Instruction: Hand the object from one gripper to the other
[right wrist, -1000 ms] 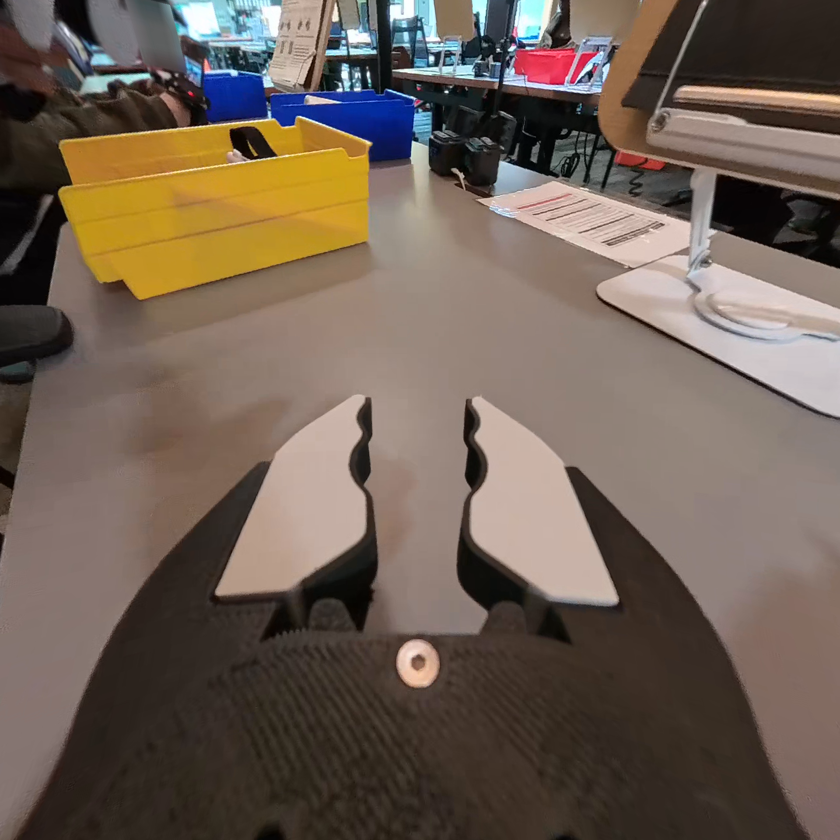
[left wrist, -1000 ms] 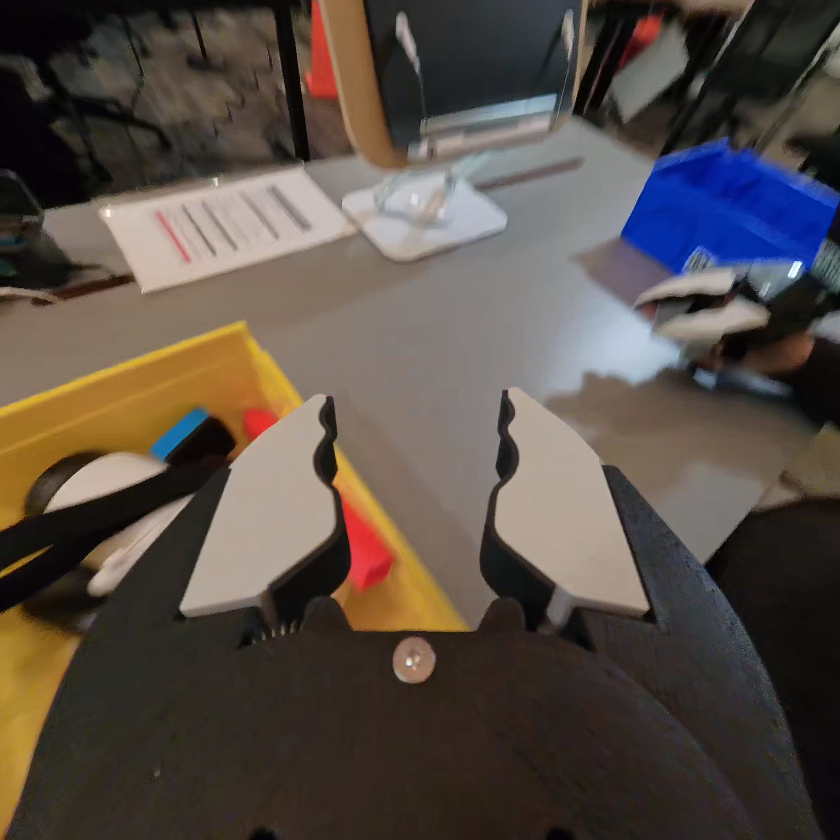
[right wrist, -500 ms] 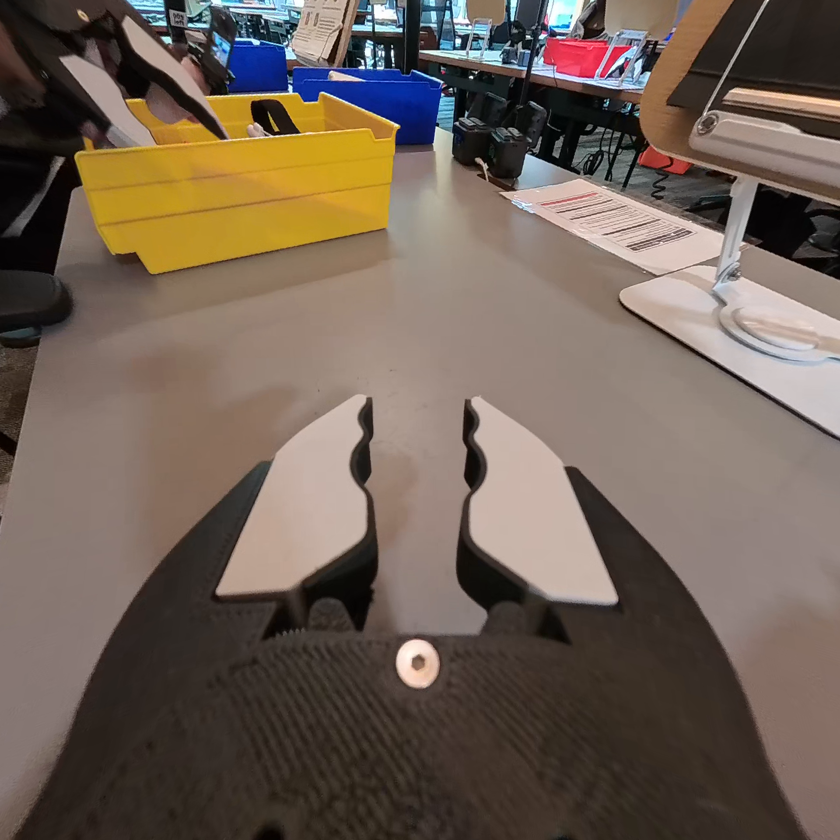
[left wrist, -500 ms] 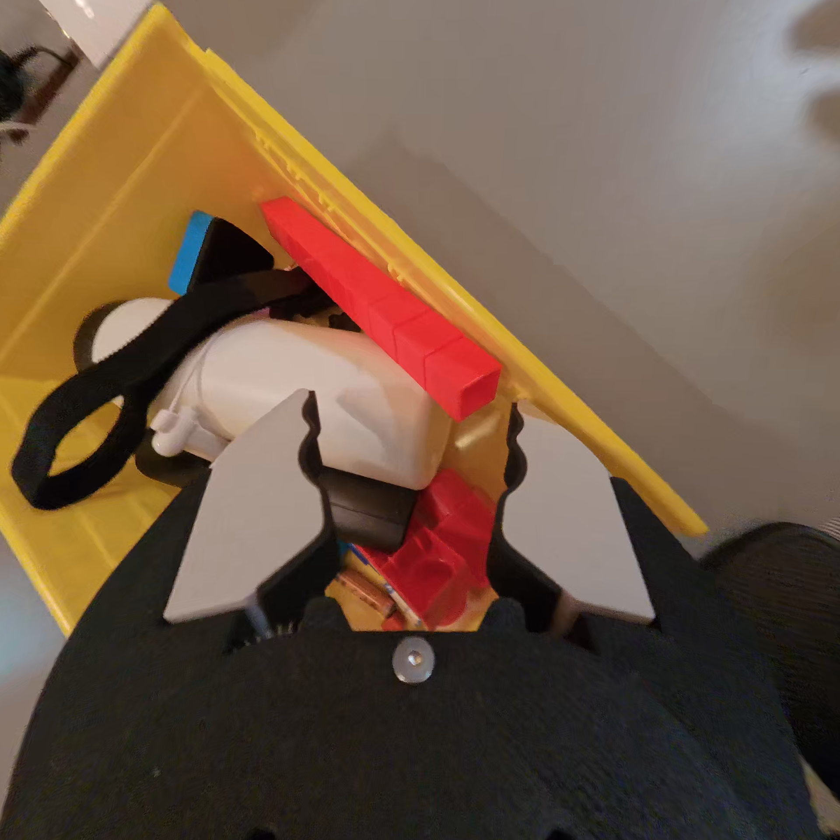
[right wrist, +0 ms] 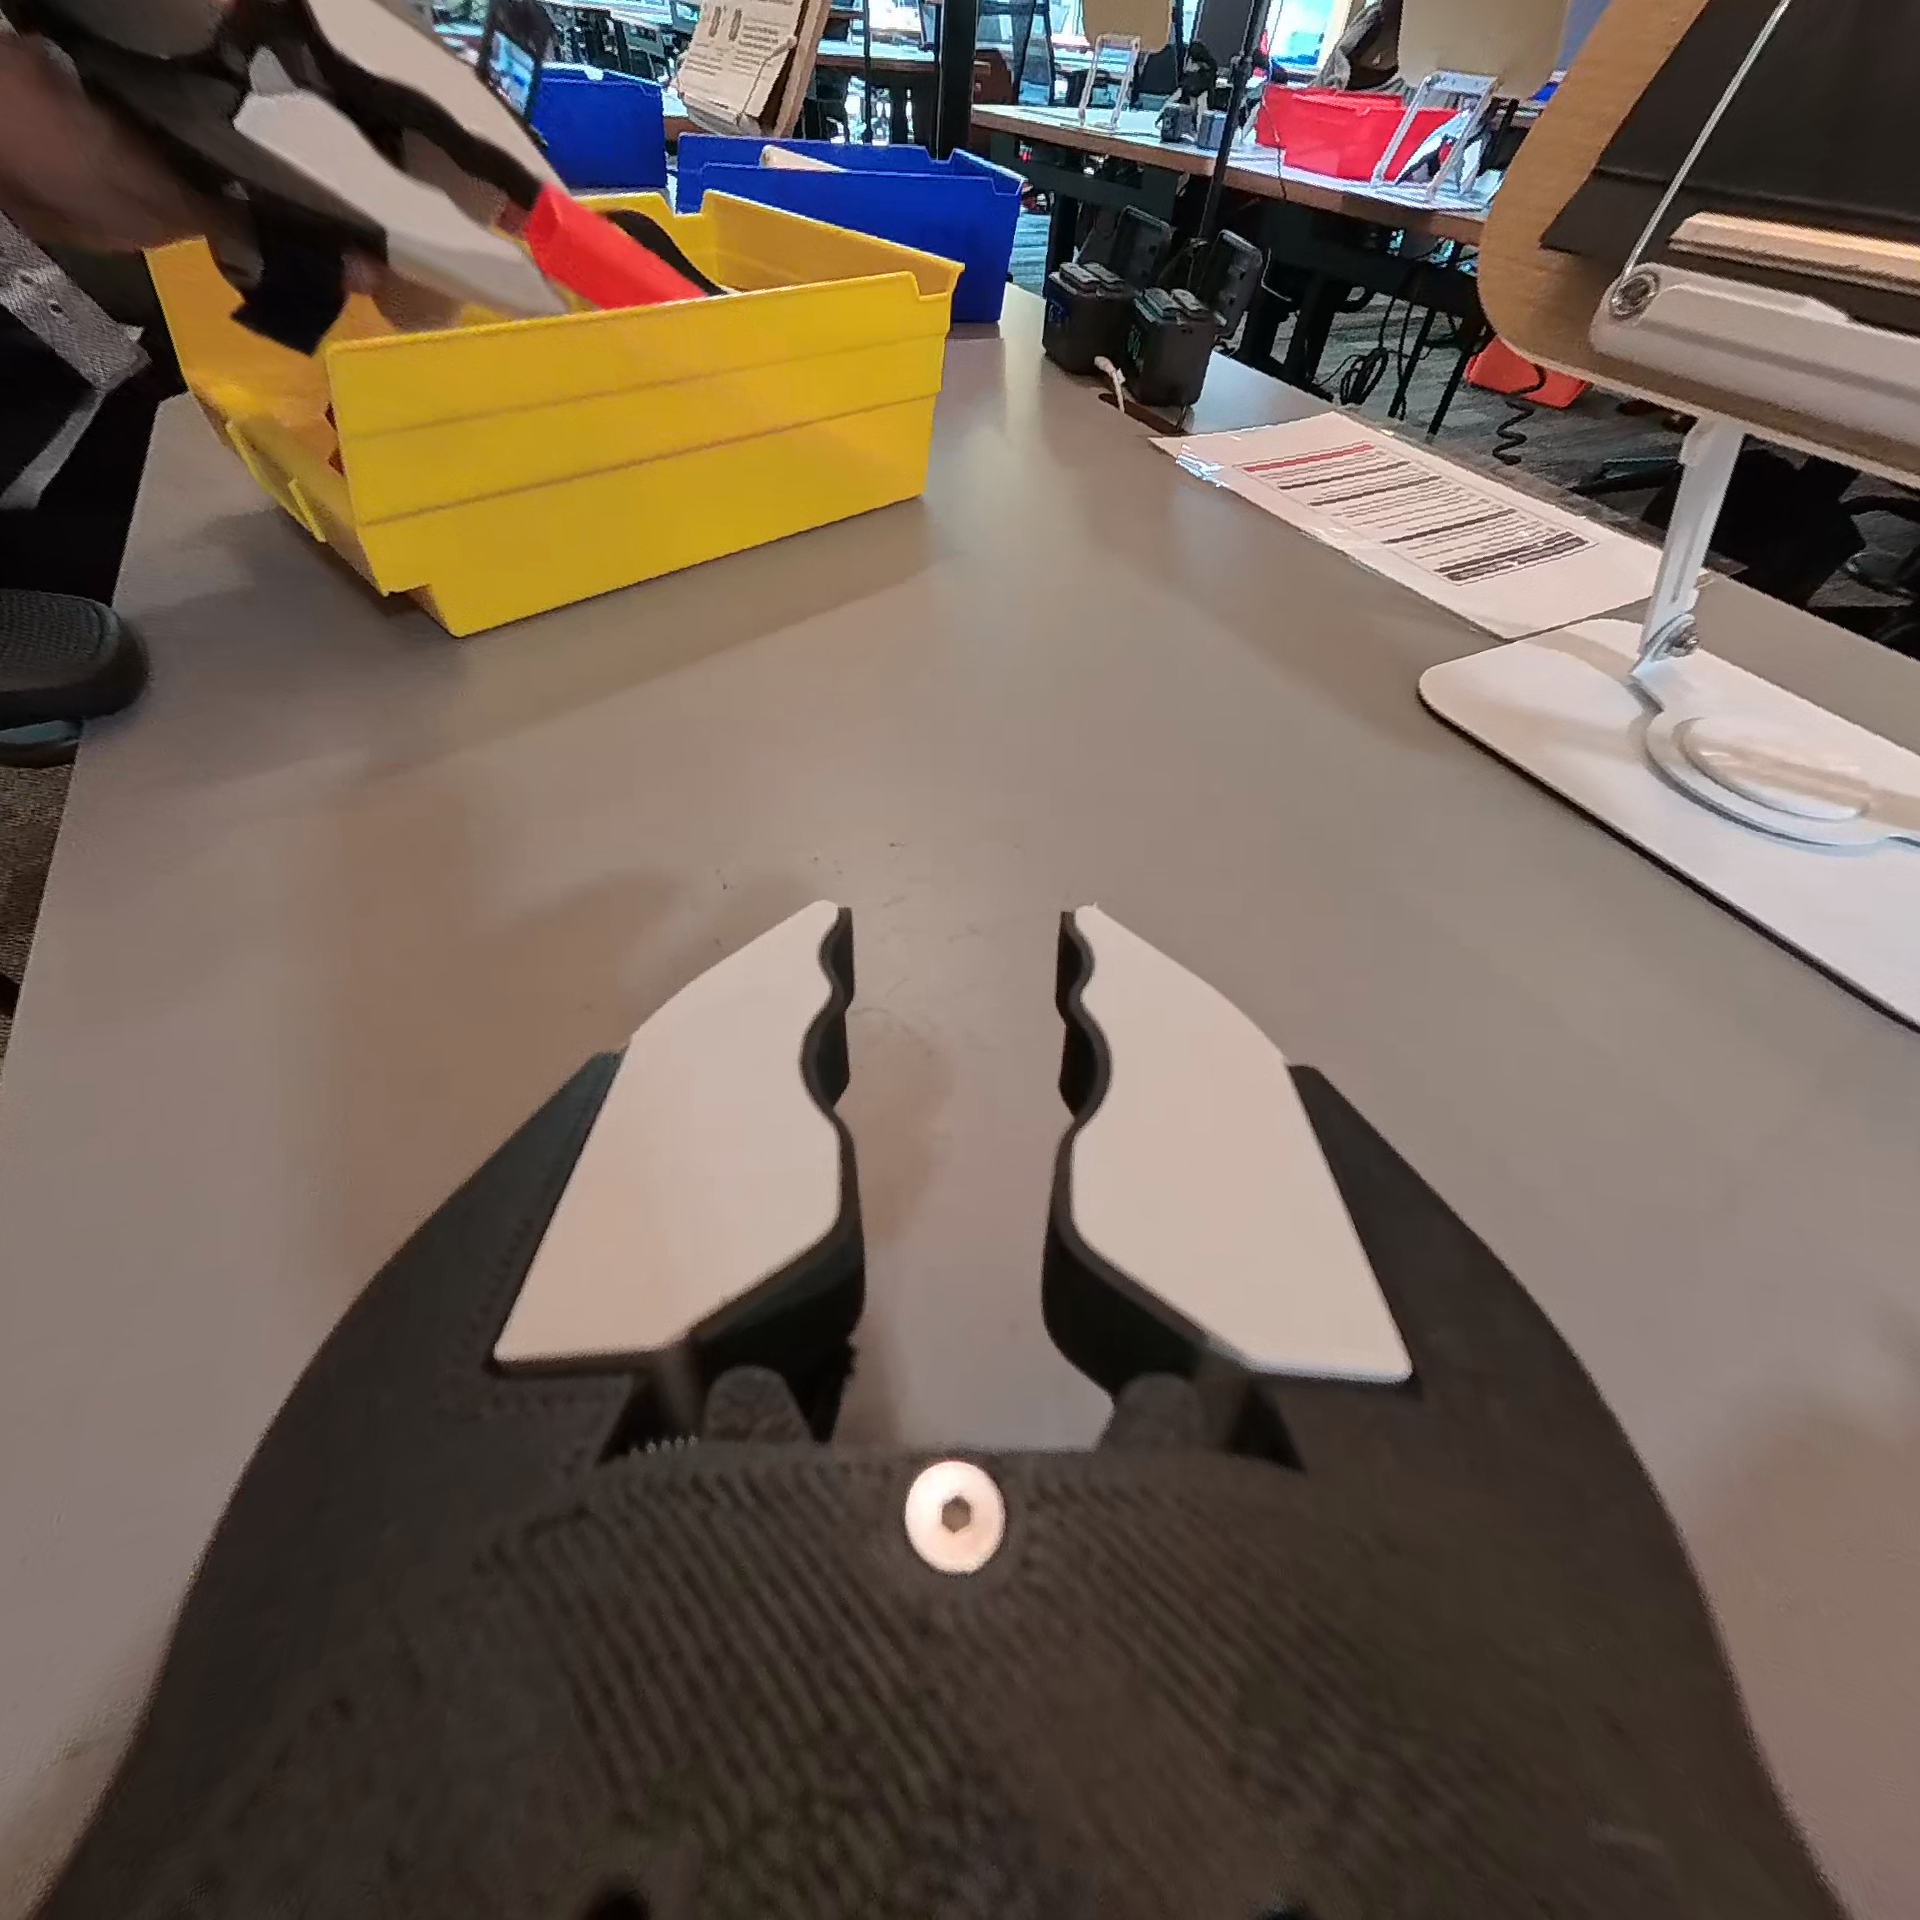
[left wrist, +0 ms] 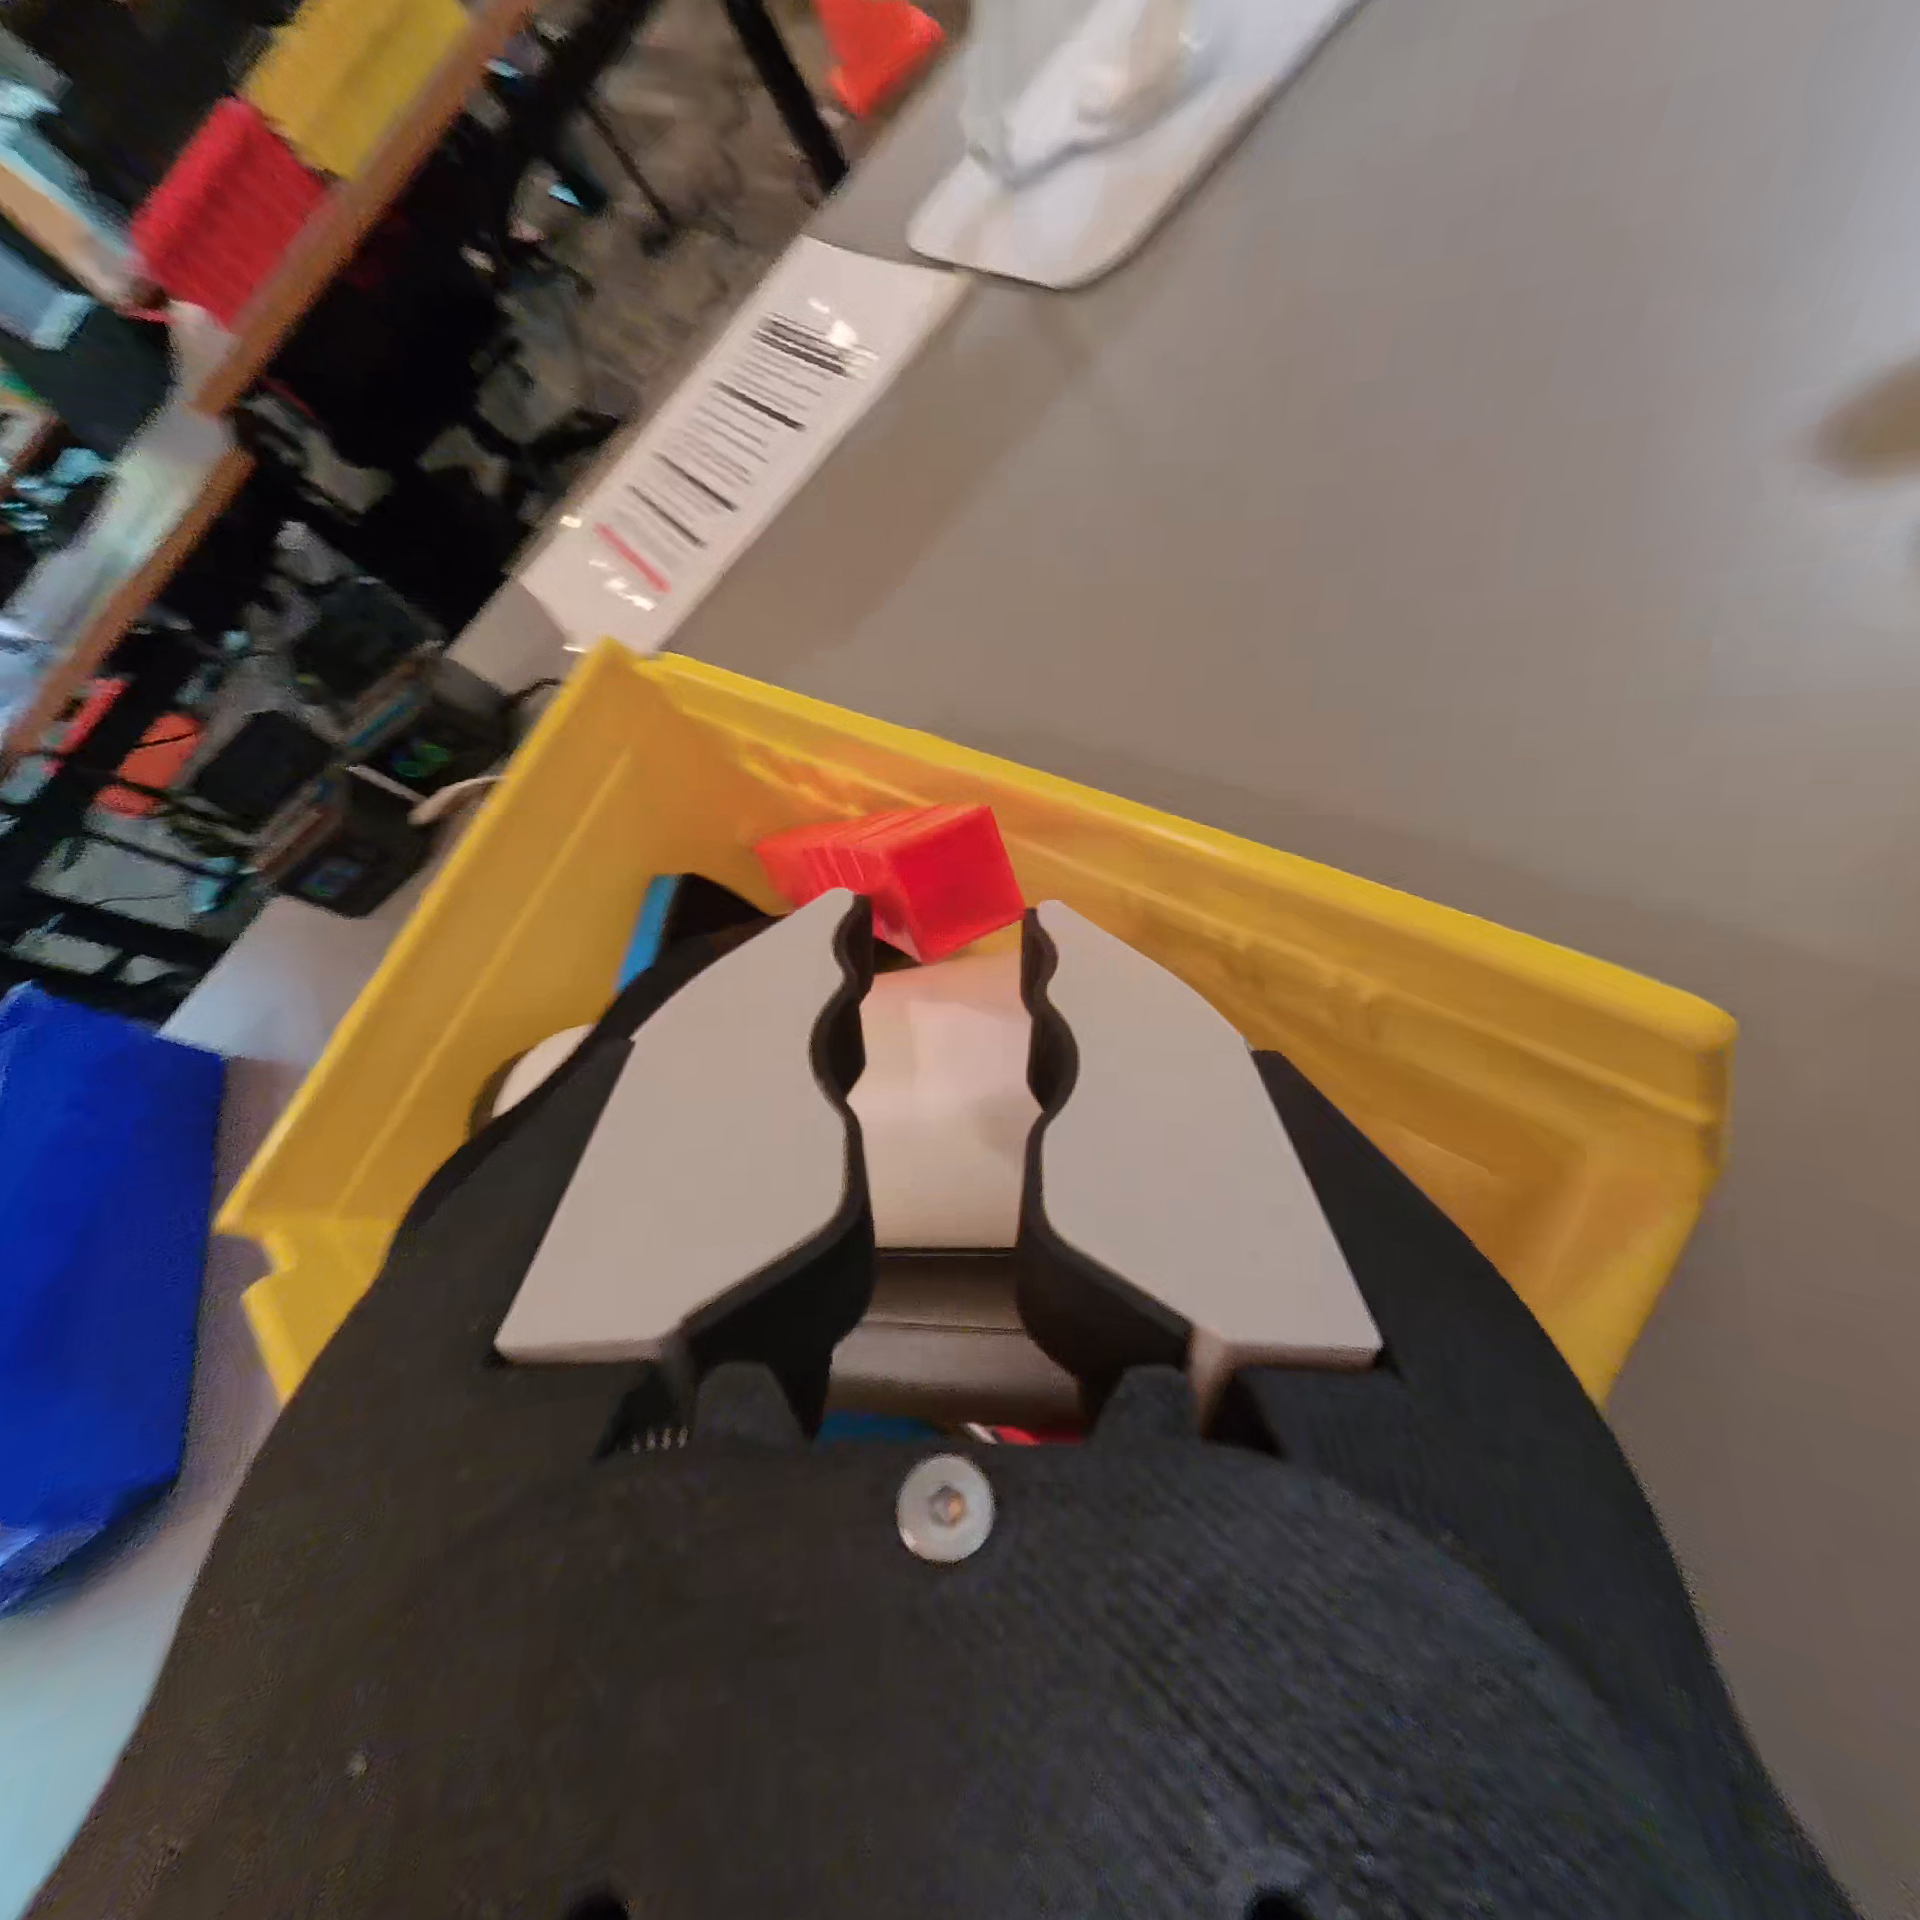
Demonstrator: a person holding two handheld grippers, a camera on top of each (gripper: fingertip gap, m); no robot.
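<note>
Red block (left wrist: 940, 878): clamped at left tool (left wrist: 940, 914) tips, over yellow bin (left wrist: 1351, 997).
Right tool (right wrist: 954, 920): apart, empty, lower centre.
Remaining: transfer.

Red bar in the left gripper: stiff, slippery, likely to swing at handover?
Probably stiff: the red bar sticks out straight, unsagging. It looks like smooth plastic, so maybe slippery. The left gripper pinches only one end, so it may pivot.

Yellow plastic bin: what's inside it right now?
Inside the yellow plastic bin, the left gripper pinches a red rectangular bar above a white object; a black strap shows. The gripper covers the rest.
</note>
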